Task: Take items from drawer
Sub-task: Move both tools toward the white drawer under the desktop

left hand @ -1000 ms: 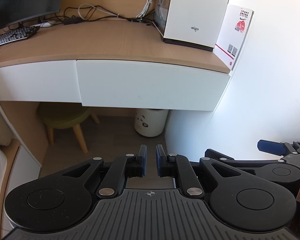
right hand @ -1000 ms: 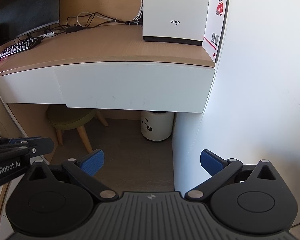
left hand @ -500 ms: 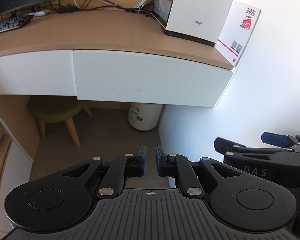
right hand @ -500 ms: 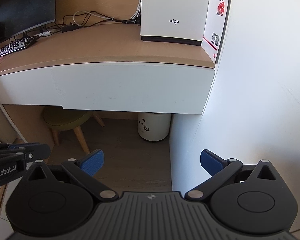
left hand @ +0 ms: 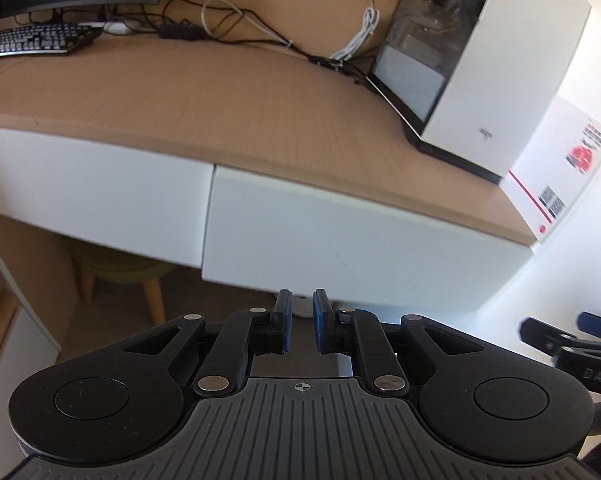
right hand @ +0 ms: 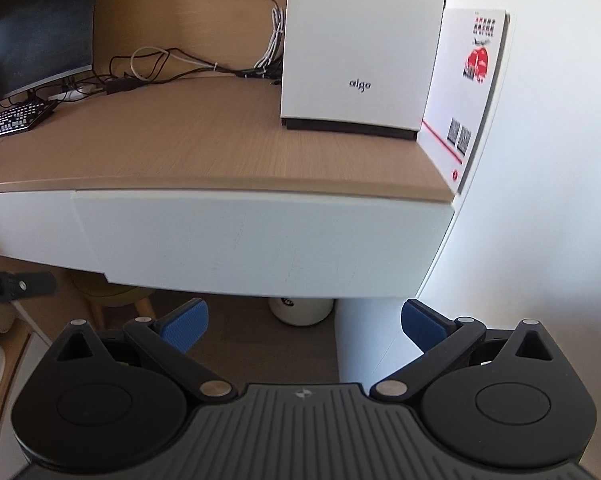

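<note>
A white right-hand drawer front point(left hand: 352, 240) point(right hand: 260, 240) sits closed under the wooden desktop point(left hand: 204, 96); a second white drawer front point(left hand: 88, 188) lies to its left. My left gripper point(left hand: 300, 320) is shut with nothing between its blue pads, just below the right drawer's lower edge. My right gripper point(right hand: 302, 326) stands open and empty, a little in front of and below the same drawer. The right gripper also shows at the left wrist view's right edge point(left hand: 572, 340). No items inside the drawer are visible.
A white computer case point(right hand: 360, 44) and a white card with red print point(right hand: 468, 92) stand at the desk's right end by the white wall point(right hand: 540, 200). A keyboard point(left hand: 36, 40), monitor and cables lie at the back left. A stool point(left hand: 132, 276) and white bin point(right hand: 300, 310) sit underneath.
Both grippers have moved closer to the desk, so the right drawer front looms larger. The left one shifted leftward and rolled slightly. Neither changed its jaw state.
</note>
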The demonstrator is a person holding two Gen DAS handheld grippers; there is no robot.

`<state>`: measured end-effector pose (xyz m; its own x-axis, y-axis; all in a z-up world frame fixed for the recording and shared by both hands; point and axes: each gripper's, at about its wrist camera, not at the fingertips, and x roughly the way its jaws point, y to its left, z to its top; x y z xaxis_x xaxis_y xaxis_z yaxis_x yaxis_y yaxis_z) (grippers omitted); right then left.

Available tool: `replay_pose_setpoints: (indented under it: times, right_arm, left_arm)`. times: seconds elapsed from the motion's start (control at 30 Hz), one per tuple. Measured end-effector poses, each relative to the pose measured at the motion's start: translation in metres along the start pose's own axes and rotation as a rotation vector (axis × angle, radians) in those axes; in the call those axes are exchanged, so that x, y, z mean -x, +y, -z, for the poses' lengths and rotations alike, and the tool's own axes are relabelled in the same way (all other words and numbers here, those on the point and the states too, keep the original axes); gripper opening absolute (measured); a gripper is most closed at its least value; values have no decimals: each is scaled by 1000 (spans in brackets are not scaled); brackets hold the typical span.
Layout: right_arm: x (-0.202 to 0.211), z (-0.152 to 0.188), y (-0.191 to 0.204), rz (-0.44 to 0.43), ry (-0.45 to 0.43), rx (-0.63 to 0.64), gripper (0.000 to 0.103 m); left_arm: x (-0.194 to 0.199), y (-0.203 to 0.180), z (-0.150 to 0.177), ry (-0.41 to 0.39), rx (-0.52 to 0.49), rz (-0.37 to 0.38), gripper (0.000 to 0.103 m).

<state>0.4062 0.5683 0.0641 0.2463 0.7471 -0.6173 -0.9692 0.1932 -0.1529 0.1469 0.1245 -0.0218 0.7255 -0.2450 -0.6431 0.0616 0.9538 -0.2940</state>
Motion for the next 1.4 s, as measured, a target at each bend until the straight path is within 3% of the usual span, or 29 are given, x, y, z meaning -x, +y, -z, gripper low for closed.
replay_pose_setpoints:
  times: [0.23,0.33,0.43,0.57,0.7,0.87,1.17,1.4]
  right_arm:
    - [-33,-28,-14,31,27,-5,103]
    - [-51,-42,-18,22,5,-5,103]
    - [-72,-54,-19,13,1,6,103]
    - [-79,-67,-20,6,15,-8,103]
    - [-90,-73,-17,35,28,35,103]
    - [-96,-81,-22,34,29,39,103]
    - [-92,-88,-17,27,-5,100,103]
    - [-96,-83,-21,28,31,81,103]
  left_arm:
    - [-26,28,-41,51,61,10,12]
    - [-36,36,-55,26,84,11,12]
    - [-45,49,-59,11,151,-51,13]
    - [-55,60,-64,-8,124,-66,13]
    - [-64,79,-66,-4,223,-76,13]
    - [-73,80,-68,17,196,8,13]
    - [-72,77,-66,15,154,1,14]
    - [-80,76,-73,24,145,1,14]
